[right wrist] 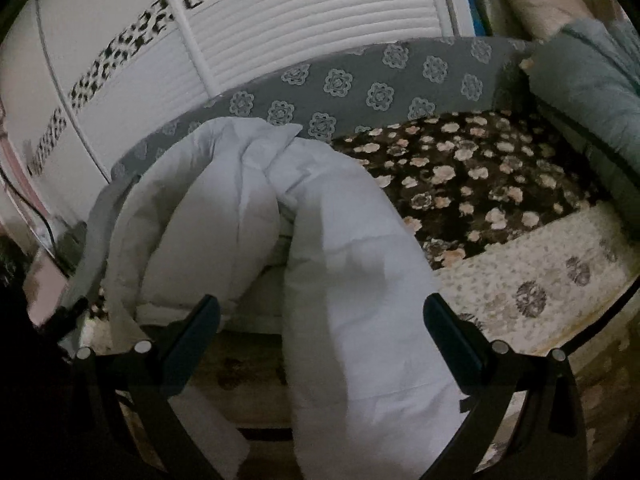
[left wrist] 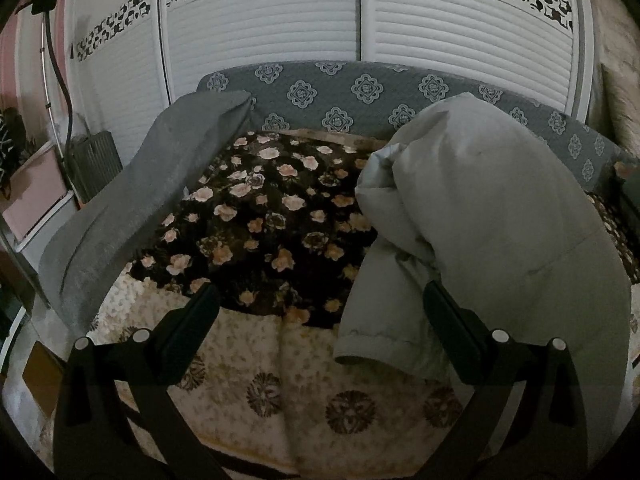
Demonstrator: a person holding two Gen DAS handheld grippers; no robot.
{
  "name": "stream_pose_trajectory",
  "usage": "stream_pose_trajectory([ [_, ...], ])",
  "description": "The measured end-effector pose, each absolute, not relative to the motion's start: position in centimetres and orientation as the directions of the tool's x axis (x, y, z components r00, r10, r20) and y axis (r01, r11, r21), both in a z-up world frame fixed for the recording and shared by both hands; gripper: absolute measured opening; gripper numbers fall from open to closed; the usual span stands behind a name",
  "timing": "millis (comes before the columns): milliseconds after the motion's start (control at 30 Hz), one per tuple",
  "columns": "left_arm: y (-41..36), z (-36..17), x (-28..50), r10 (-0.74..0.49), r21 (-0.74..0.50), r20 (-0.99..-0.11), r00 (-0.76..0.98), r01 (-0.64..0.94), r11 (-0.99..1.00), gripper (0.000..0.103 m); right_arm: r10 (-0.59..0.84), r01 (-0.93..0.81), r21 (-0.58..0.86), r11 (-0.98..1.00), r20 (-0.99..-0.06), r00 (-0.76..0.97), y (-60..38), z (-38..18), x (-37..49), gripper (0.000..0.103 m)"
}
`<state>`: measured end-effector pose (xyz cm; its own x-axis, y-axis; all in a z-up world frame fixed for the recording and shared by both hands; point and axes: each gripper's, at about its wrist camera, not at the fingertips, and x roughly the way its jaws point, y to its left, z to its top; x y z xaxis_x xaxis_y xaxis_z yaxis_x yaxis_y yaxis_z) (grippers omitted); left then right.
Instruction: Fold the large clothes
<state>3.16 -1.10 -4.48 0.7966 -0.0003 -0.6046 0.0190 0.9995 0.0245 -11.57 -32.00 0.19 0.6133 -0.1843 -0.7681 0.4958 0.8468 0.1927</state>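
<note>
Both jaws spread wide, gripping nothing: left gripper beside pale garment bunched on floral bedspread; right gripper straddling it, long axis running away toward grey headboard.

A: My feeds are dim, with a bright glare spot on the white slatted doors at the top of the left view.

B: I see heavy fisheye bending and black corners on both. The right view is smeared, its door pattern streaked.

A: Both tools read as near-black shapes, and soft shadows lie across the pale garment.
</note>
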Motion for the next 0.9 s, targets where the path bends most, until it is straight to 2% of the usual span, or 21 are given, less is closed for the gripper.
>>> stream_pose_trajectory([
  [233, -2.1, -3.8, 2.4, -0.004, 0.039, -0.58, 0.814, 0.032, 0.999, 0.1, -0.155, 0.473, 0.247, 0.846, -0.735, 0.66, -32.4, 1.1, -12.4, 0.101],
  [400, -4.0, -3.7, 1.4, -0.052, 0.022, -0.589, 0.807, 0.08, 0.997, 0.1, -0.209, 0.512, 0.165, 0.843, -0.777, 0.594, -33.0, 0.1, -12.0, 0.101],
  [600, -7.8, -3.2, -1.5, -0.097, 0.078, -0.541, 0.836, 0.165, 0.983, 0.1, -0.295, 0.499, 0.074, 0.864, -0.728, 0.619, -32.0, 1.3, -11.9, 0.101],
  [700, -8.3, -2.9, -2.4, -0.107, 0.084, -0.529, 0.842, 0.177, 0.981, 0.1, -0.311, 0.521, 0.084, 0.849, -0.719, 0.622, -32.2, 1.8, -12.3, 0.101],
  [900, -8.4, -2.1, -3.0, -0.064, 0.127, -0.508, 0.859, 0.148, 0.981, 0.1, -0.351, 0.534, 0.056, 0.844, -0.696, 0.627, -31.7, 2.6, -12.7, 0.101],
])
